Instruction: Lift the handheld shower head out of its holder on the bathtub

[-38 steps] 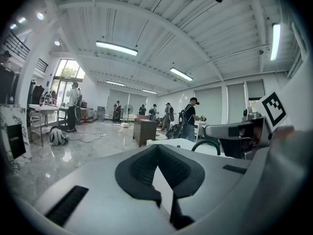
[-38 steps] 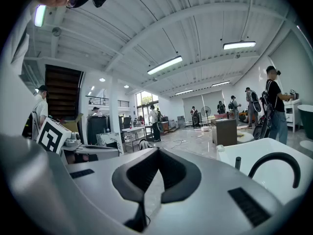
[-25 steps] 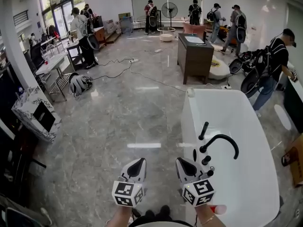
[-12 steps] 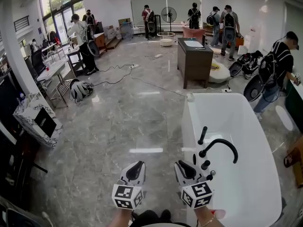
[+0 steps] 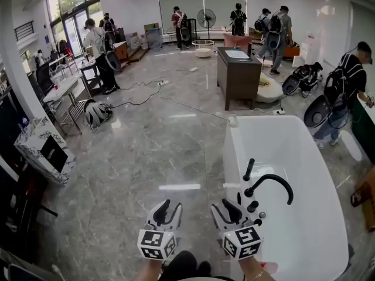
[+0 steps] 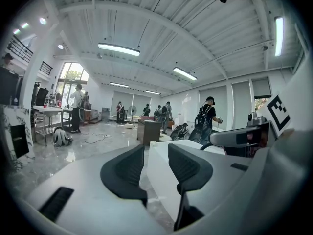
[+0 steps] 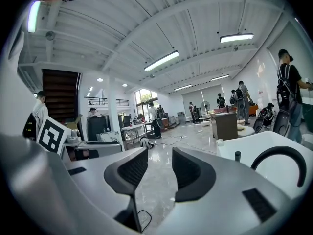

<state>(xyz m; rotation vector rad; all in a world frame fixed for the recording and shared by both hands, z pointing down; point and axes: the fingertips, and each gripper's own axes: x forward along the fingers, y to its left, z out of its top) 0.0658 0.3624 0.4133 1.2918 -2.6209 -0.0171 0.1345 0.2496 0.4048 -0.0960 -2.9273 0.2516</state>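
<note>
A white bathtub (image 5: 234, 157) stands at the right. On its near rim rise a curved black faucet (image 5: 272, 180) and the black handheld shower head (image 5: 249, 170), upright in its holder beside small black knobs (image 5: 253, 206). My left gripper (image 5: 167, 209) hangs over the floor left of the tub. Its jaws are opening with nothing between them (image 6: 156, 153). My right gripper (image 5: 224, 206) is at the tub's near corner, short of the knobs. Its jaws are also opening, empty (image 7: 160, 160). In the right gripper view the shower head (image 7: 237, 156) and faucet (image 7: 279, 155) lie ahead to the right.
A dark wooden cabinet (image 5: 237, 75) stands beyond the tub. One person (image 5: 345, 81) bends over bags at the right, and several people stand at the back. Cables (image 5: 176, 101) and a bag (image 5: 96, 113) lie on the marble floor; a marbled box (image 5: 44, 148) is at left.
Both grippers' jaws were shut a second ago and now stand apart. Both grippers have shifted slightly lower in the head view.
</note>
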